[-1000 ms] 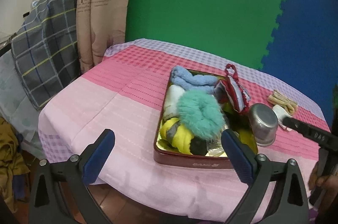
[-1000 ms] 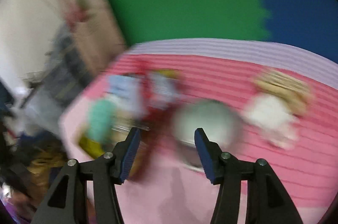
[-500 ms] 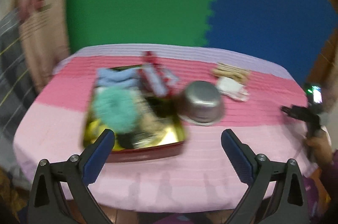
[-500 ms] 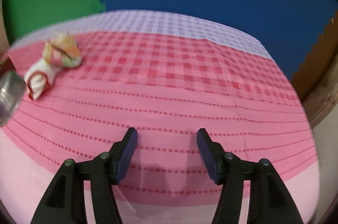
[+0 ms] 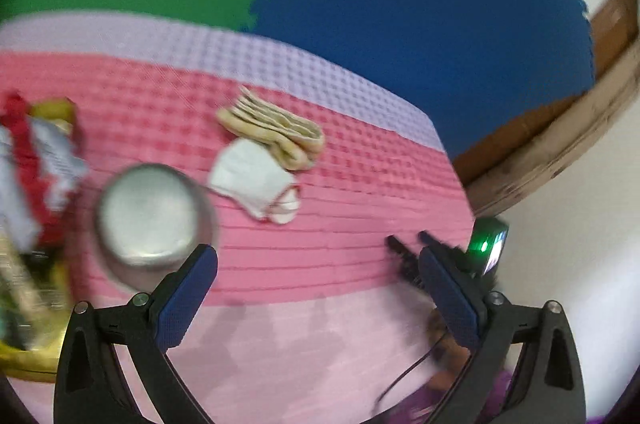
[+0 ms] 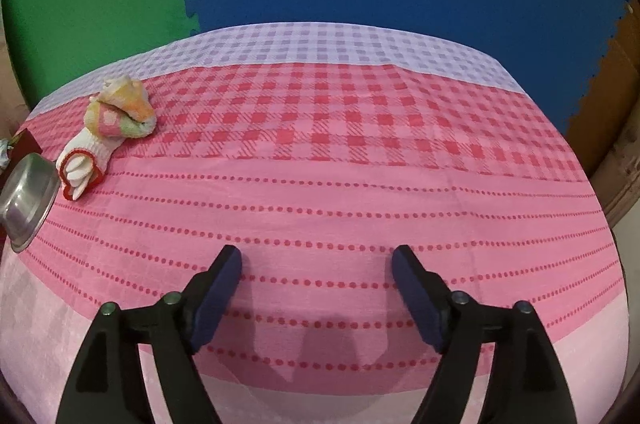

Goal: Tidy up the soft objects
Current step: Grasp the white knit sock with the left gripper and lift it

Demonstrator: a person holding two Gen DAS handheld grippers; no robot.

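The left claw [image 5: 316, 264] is held wide and empty above the table [image 5: 320, 344]. Just ahead to its left a metal bowl [image 5: 148, 214] is seen, and beyond it white socks [image 5: 252, 178] touching beige socks [image 5: 272, 128]. The right claw [image 6: 316, 264] is also spread wide, empty, with the socks far off to its left.

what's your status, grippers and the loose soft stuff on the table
Left gripper open, empty. Right gripper open, empty. White sock and rolled pastel cloth loose on tablecloth. Upturned metal bowl beside sock.
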